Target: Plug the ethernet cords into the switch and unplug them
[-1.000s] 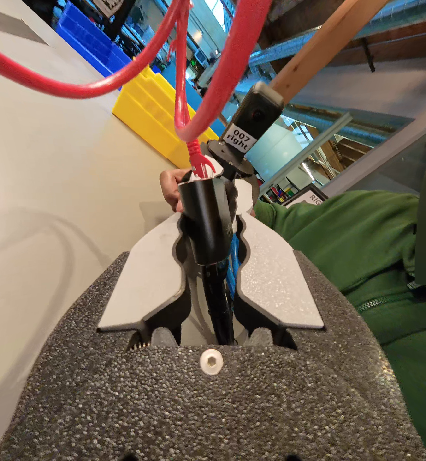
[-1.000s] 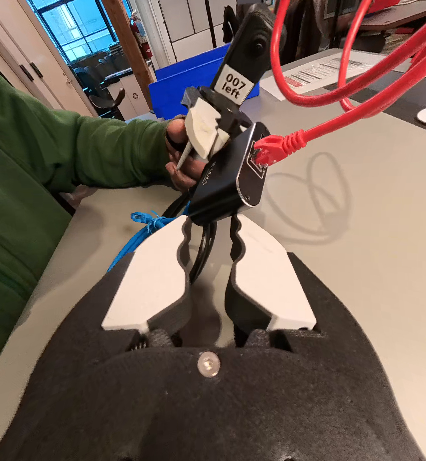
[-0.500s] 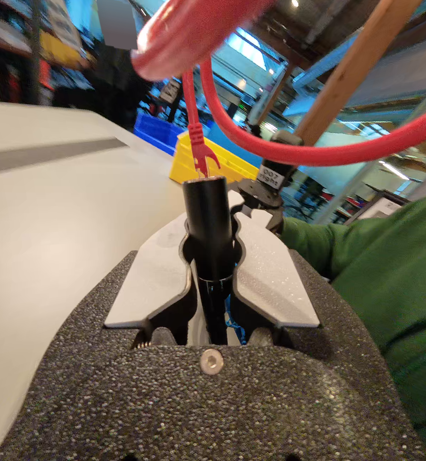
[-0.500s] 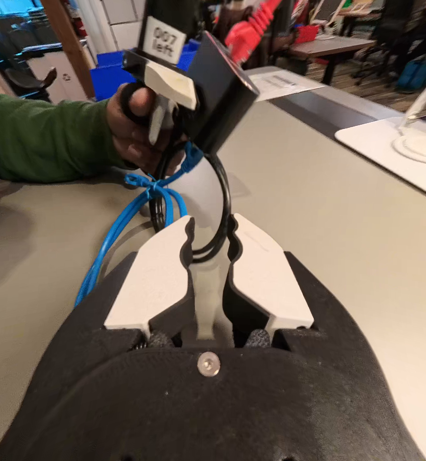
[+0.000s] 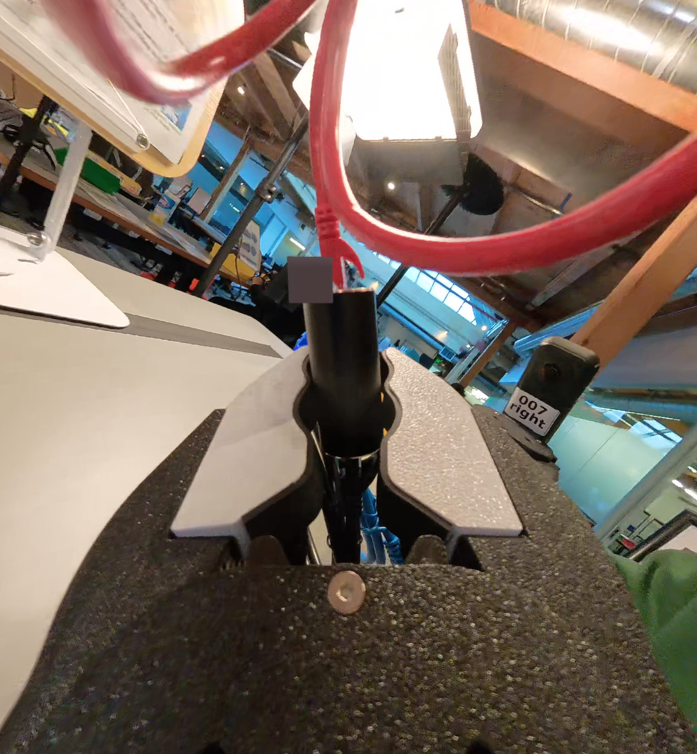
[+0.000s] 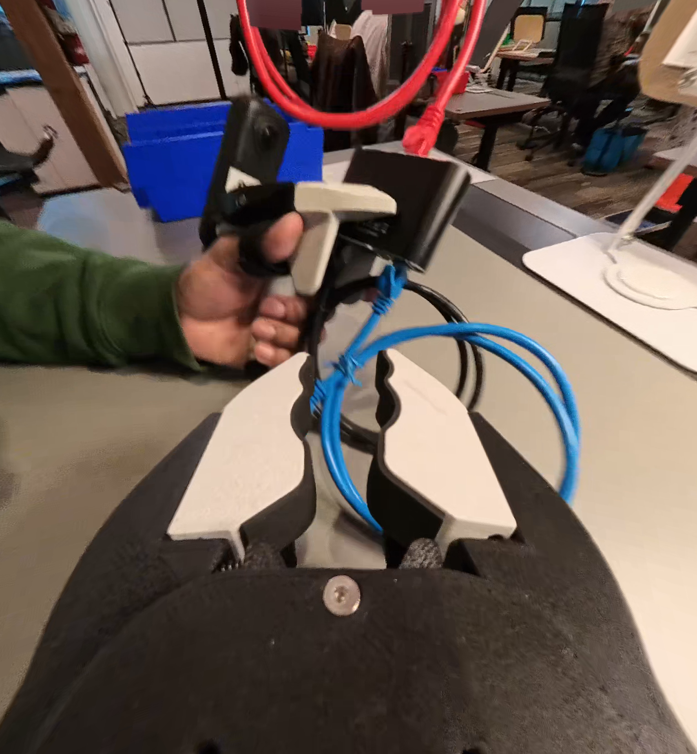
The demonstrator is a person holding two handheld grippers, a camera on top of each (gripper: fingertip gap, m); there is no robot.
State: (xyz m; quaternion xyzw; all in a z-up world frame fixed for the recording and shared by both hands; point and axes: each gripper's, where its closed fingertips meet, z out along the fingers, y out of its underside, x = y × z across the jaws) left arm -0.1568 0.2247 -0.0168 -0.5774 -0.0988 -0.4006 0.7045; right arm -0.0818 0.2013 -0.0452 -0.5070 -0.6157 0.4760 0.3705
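Gripping black switch (image 5: pixel 340 367), left tongs (image 5: pixel 345 391) raised above table (image 5: pixel 94 428)

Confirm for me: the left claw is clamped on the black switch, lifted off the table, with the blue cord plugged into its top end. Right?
Not quite. The cord plugged into the top end of the switch is the red cord, not the blue cord, which hangs from the underside; the right wrist view shows both. The rest holds: the left claw is clamped on the switch, off the table.
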